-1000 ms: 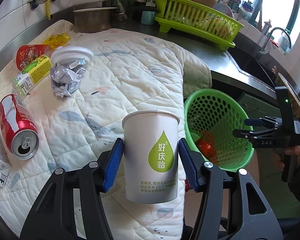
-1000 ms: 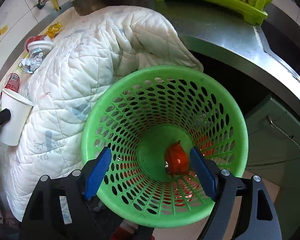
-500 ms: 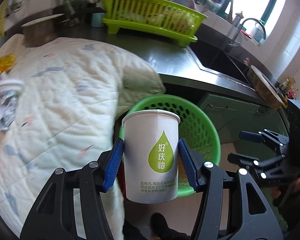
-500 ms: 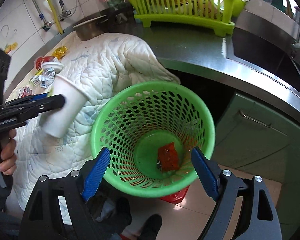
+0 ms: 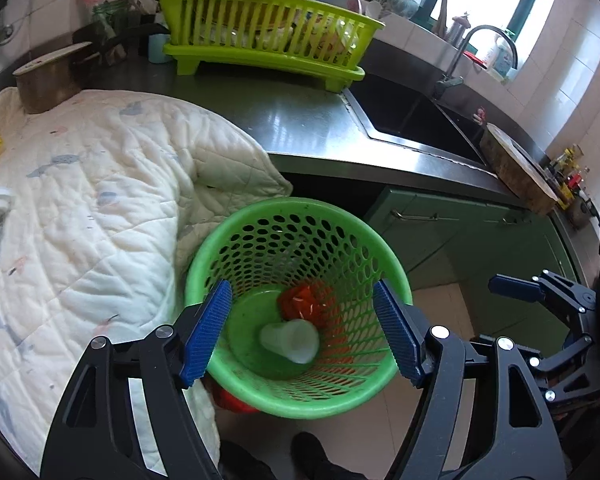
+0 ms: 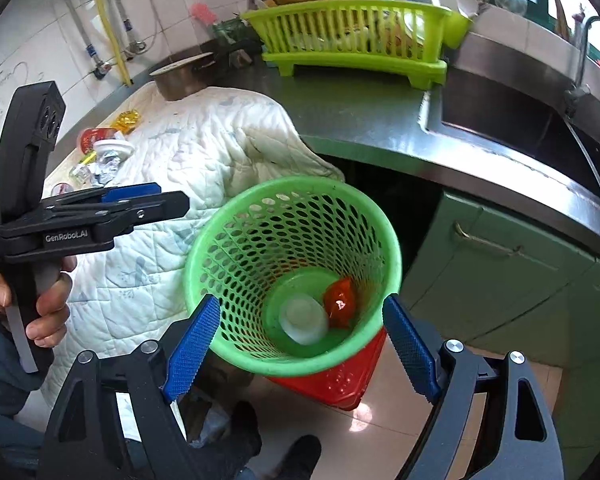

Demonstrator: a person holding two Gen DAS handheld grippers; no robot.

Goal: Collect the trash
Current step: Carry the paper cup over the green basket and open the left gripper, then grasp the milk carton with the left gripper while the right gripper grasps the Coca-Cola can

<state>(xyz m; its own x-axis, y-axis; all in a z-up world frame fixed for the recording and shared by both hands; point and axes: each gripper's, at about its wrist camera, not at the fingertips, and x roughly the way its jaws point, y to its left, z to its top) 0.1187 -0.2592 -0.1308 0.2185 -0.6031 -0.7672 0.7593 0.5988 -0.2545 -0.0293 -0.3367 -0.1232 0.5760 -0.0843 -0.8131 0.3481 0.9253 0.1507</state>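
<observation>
Both claws tilt down over the green basket (image 5: 236, 240); left claw (image 5: 302, 334) just opened, empty; right claw (image 6: 300, 342) wide, empty.

Left wrist view: from above, angled steeply down along left tool (image 5: 302, 334), close over green basket (image 5: 228, 248), quilt-covered surface (image 5: 80, 208) at left, sink (image 5: 412, 112) at upper right. Right wrist view: also high, tilted down along right tool (image 6: 300, 340), near the same basket (image 6: 236, 220), seen from farther right, floor below. Shared: basket with white cup (image 5: 290, 340) and red wrapper (image 5: 302, 300) inside, quilt, green dish rack (image 5: 260, 20), sink. Each view catches the other tool at its edge.
</observation>
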